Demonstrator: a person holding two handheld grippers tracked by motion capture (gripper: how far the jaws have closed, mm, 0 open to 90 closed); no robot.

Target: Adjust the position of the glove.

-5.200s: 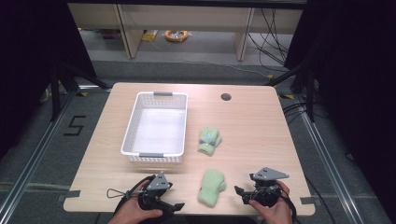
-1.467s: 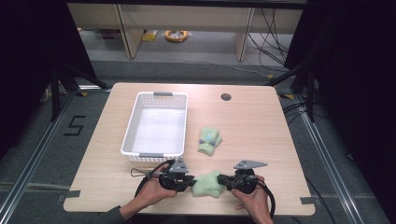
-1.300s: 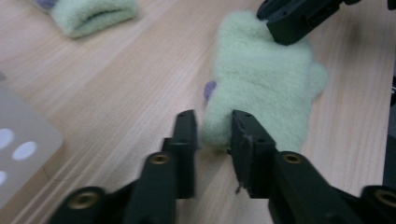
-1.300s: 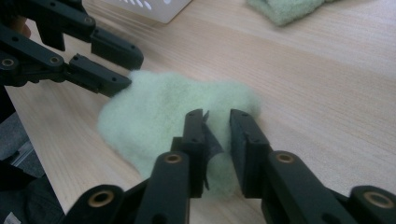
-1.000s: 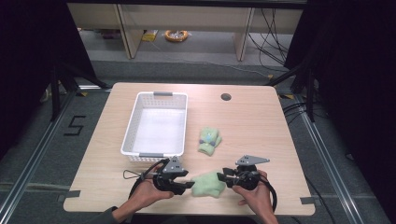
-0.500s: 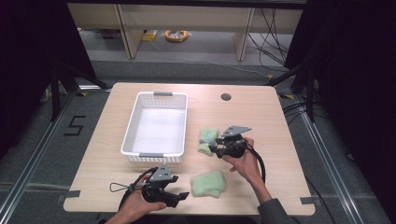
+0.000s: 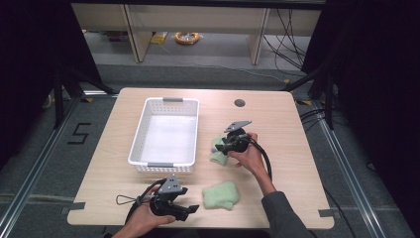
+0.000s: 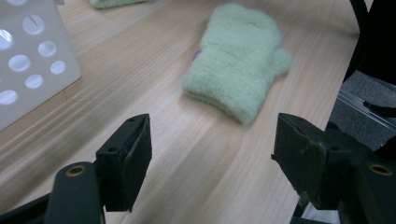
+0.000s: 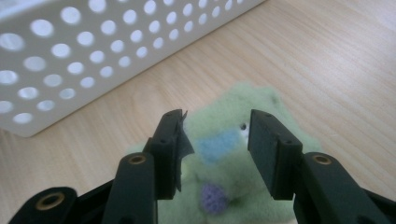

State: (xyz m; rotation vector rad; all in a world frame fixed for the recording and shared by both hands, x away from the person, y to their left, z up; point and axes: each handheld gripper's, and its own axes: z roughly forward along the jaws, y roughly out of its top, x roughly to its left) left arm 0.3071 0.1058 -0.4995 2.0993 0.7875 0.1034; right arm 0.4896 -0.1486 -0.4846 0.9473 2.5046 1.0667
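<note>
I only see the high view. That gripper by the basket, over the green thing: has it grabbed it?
Observer: Not by the right gripper view. The right gripper has just been opening, and its jaws stand apart over the far mitten, with the pads not pressing on it.
Visitor: Is that mitten plain green?
Observer: No, it bears a blue patch and a purple knitted spot.
Visitor: And the other gripper?
Observer: The left gripper has just been opening too. Nothing is between its jaws, and the near mitten lies ahead of it on the table.
</note>
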